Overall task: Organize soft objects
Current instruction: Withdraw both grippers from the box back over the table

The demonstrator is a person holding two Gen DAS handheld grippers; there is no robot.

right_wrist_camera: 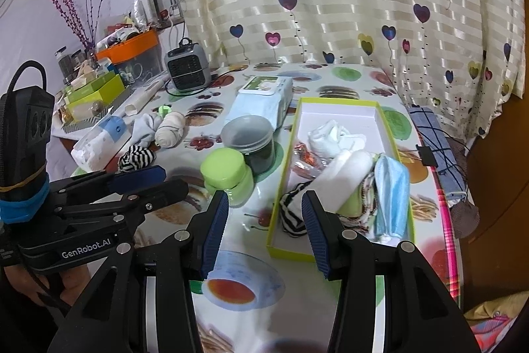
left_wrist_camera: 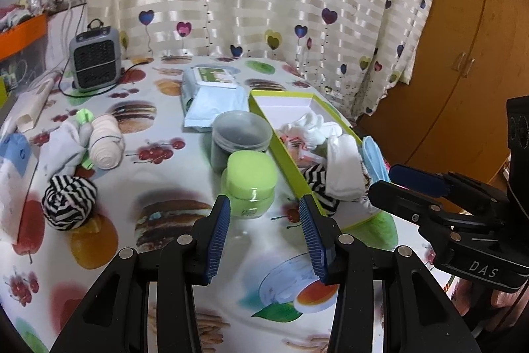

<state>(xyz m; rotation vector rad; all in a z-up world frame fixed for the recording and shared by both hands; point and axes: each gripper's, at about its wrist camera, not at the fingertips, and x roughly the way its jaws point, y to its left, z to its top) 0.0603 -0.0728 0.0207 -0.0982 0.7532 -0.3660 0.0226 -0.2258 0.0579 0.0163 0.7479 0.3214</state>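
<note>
A green-edged box (left_wrist_camera: 282, 151) (right_wrist_camera: 390, 134) on the table holds soft items: a white rolled cloth (left_wrist_camera: 344, 167) (right_wrist_camera: 344, 177), a white sock (right_wrist_camera: 334, 136), a blue face mask (right_wrist_camera: 391, 191) and a striped sock (right_wrist_camera: 292, 214). Loose on the table lie a striped sock ball (left_wrist_camera: 67, 202) (right_wrist_camera: 136, 157), a cream sock roll (left_wrist_camera: 105, 139) (right_wrist_camera: 170, 126) and a white sock (left_wrist_camera: 64, 148) (right_wrist_camera: 145, 129). My left gripper (left_wrist_camera: 264, 215) is open and empty above the table, near the green jar. My right gripper (right_wrist_camera: 264, 212) is open and empty at the box's near end.
A green-lidded jar (left_wrist_camera: 249, 184) (right_wrist_camera: 228, 176) and a dark jar (left_wrist_camera: 239, 138) (right_wrist_camera: 251, 139) stand left of the box. Wipes packs (left_wrist_camera: 211, 95) (right_wrist_camera: 264, 101) lie behind them. A small grey heater (left_wrist_camera: 94, 58) (right_wrist_camera: 186, 66) stands at the back left. A checked cloth (right_wrist_camera: 436, 144) lies at the right edge.
</note>
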